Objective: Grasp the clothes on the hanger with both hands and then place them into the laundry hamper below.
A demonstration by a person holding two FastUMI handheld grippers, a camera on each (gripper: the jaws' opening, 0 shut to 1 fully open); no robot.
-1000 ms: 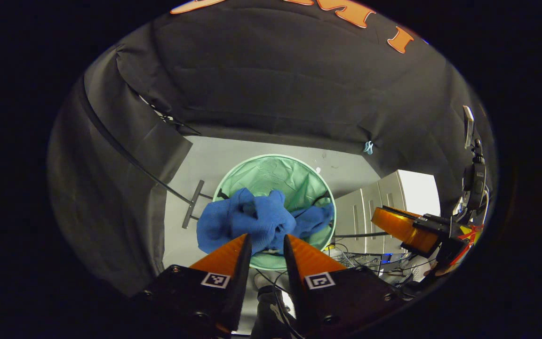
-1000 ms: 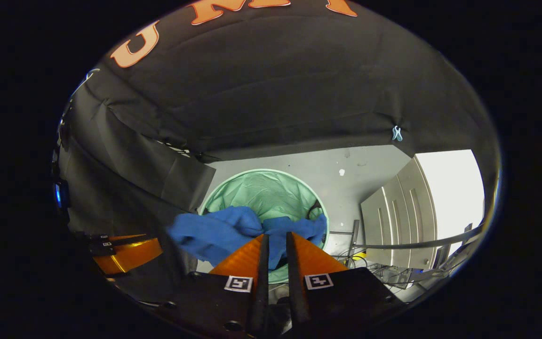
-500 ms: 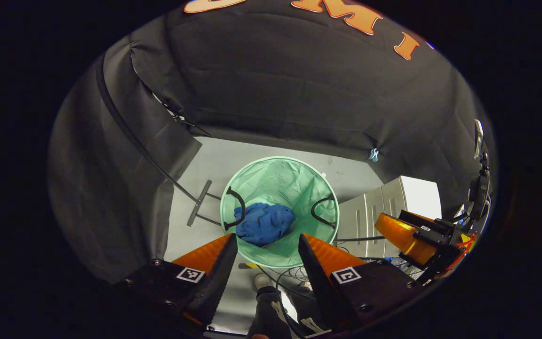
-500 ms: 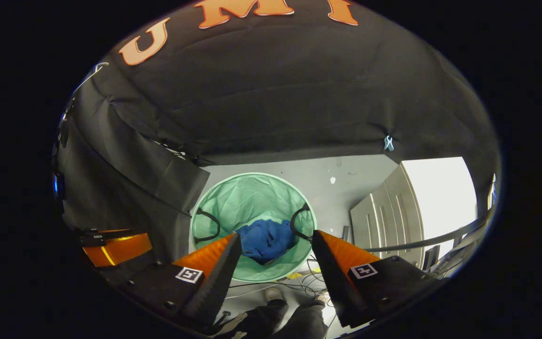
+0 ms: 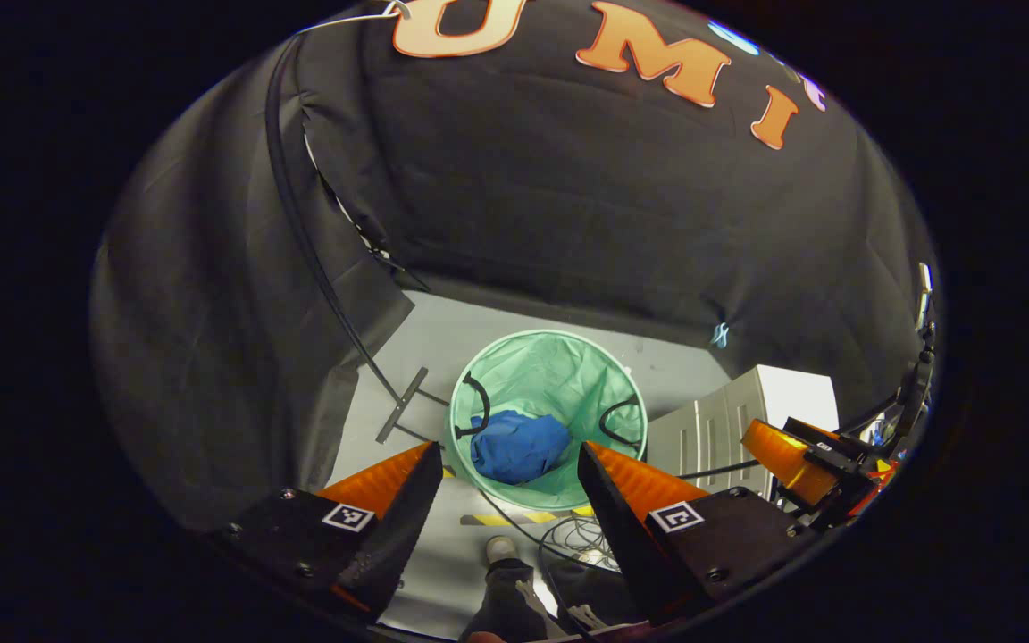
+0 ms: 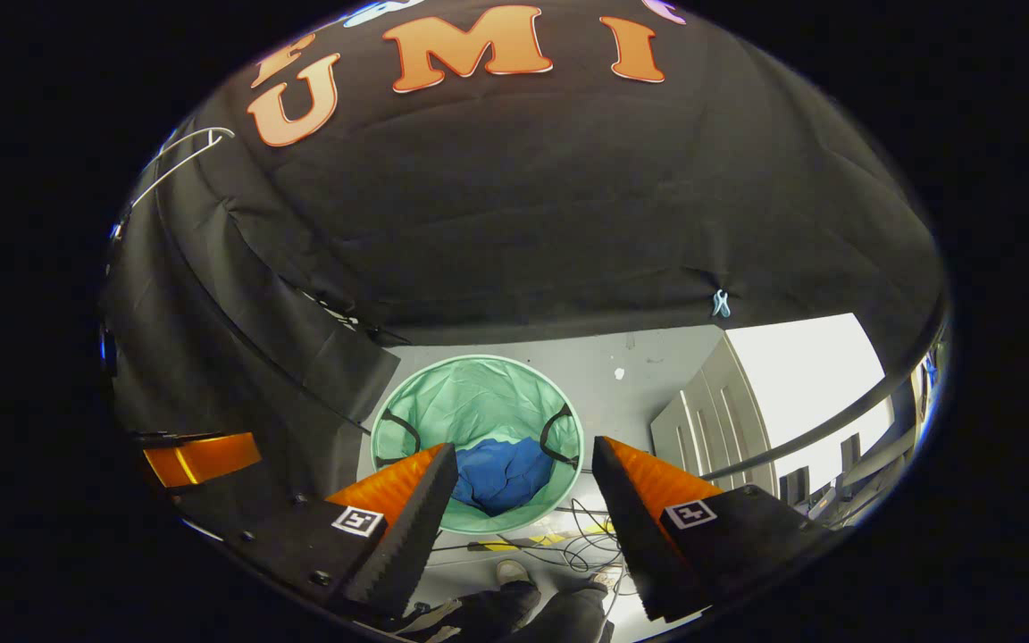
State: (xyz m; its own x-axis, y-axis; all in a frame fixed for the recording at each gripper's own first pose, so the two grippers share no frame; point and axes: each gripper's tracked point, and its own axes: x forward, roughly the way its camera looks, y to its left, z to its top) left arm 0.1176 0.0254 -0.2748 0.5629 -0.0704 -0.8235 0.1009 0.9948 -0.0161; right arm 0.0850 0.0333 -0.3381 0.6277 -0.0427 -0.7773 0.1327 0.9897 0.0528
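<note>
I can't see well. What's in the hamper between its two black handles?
The blue clothes lie bunched inside the green hamper, between them, in the right gripper view.

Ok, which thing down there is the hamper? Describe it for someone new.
Look at the grey floor below the black cloth wall. The hamper is the round, pale green fabric tub standing open there, with two black loop handles and the blue clothes bundled inside.

Open air between tools and hamper [image 5: 547, 371].

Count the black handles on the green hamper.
2. In the left gripper view, one handle loops inside the laundry hamper rim on the left, just above the blue clothes; the other handle sits on the right rim, opposite.
</note>
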